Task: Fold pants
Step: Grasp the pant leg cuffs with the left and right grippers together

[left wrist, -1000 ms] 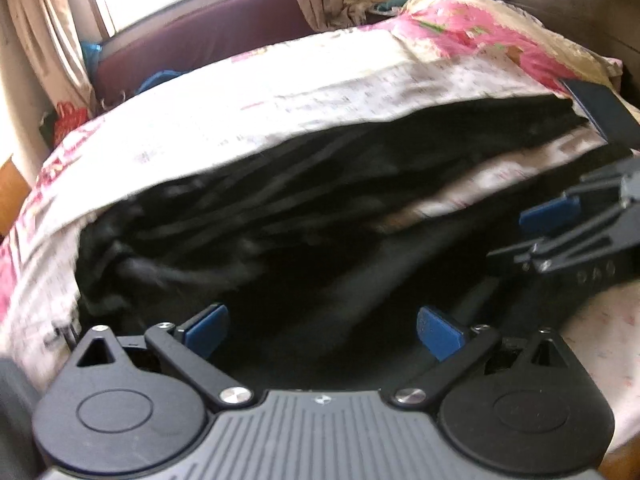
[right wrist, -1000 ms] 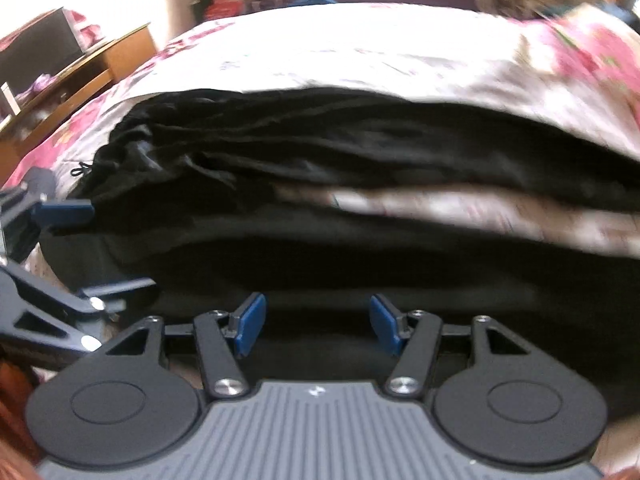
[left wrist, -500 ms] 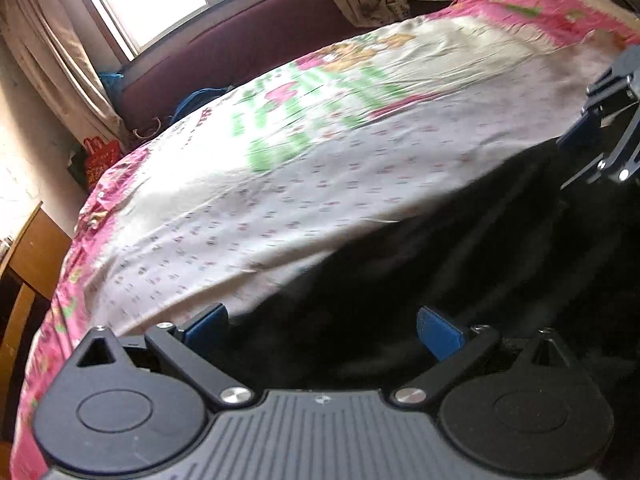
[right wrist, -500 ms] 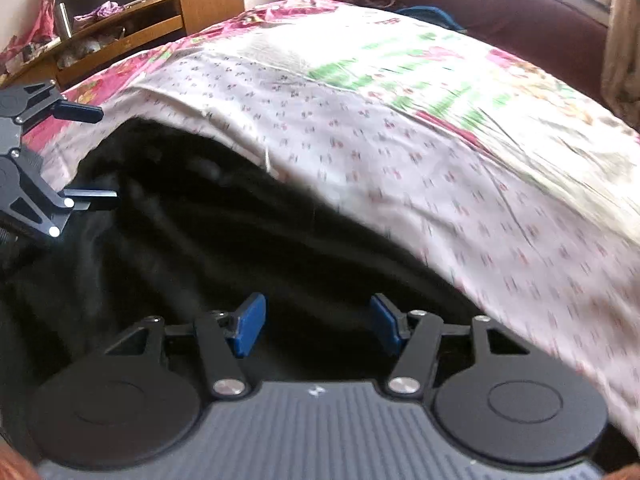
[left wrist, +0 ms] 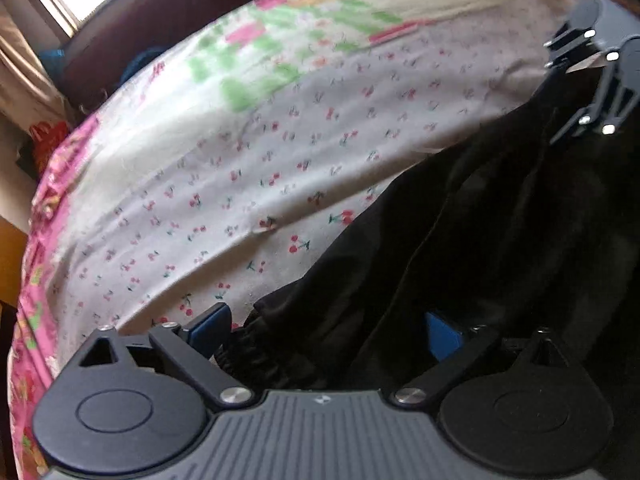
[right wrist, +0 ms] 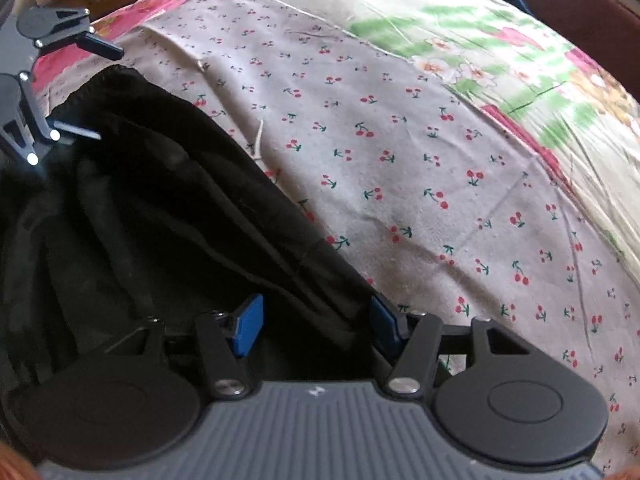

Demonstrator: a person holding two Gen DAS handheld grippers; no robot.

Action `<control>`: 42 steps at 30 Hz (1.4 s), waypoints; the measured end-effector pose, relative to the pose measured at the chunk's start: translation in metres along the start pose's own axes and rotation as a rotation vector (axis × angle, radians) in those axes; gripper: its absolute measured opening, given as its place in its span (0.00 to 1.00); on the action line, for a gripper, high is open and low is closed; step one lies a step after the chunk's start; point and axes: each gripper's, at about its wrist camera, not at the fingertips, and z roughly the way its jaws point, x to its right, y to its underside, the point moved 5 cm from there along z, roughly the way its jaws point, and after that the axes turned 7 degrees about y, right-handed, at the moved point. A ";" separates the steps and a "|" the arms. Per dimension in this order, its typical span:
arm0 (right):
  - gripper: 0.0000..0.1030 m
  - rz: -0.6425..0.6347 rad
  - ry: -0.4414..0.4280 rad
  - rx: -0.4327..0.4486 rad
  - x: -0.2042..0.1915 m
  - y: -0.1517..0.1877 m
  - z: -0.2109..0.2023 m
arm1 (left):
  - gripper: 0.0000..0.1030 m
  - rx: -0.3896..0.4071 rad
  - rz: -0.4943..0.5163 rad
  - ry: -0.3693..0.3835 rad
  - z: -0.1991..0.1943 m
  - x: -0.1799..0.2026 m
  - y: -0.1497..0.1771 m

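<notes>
You have two grippers over one pair of black pants, which lies bunched on the bed sheet, a pale sheet printed with small red cherries and bordered in pink flowers.

Your left gripper points steeply down at the pants' edge. Its two blue pads stand wide apart, and the gathered elastic waistband sits between them, close to the left pad. The cloth fills the gap, but you cannot tell from this view whether the pads press on it.

Your right gripper also points steeply down at the pants. Its two blue fingers are spread wide, with a ridge of black fabric running up between them; the pants' border with the sheet passes just beside the right finger. Here too the fabric lies in the gap, and a firm pinch cannot be confirmed.

Each camera catches the other gripper: the right one at the pants' far right edge in the left view, the left one at the pants' upper left corner in the right view.

Beyond the sheet, away from the pants, runs one dark maroon bed frame.
</notes>
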 end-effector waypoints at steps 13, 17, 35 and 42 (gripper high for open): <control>0.47 0.001 0.004 0.010 0.010 -0.005 -0.019 | 0.27 0.057 -0.072 0.072 -0.016 0.001 -0.012; 0.51 -0.034 -0.008 0.014 0.009 -0.007 -0.022 | 0.27 0.134 -0.079 0.068 -0.053 0.003 -0.013; 0.40 -0.044 -0.062 -0.033 -0.019 -0.029 -0.002 | 0.23 0.282 -0.168 -0.009 -0.129 0.003 0.029; 0.36 -0.013 -0.112 -0.009 -0.018 -0.031 -0.011 | 0.46 0.227 -0.119 -0.007 -0.081 -0.014 0.016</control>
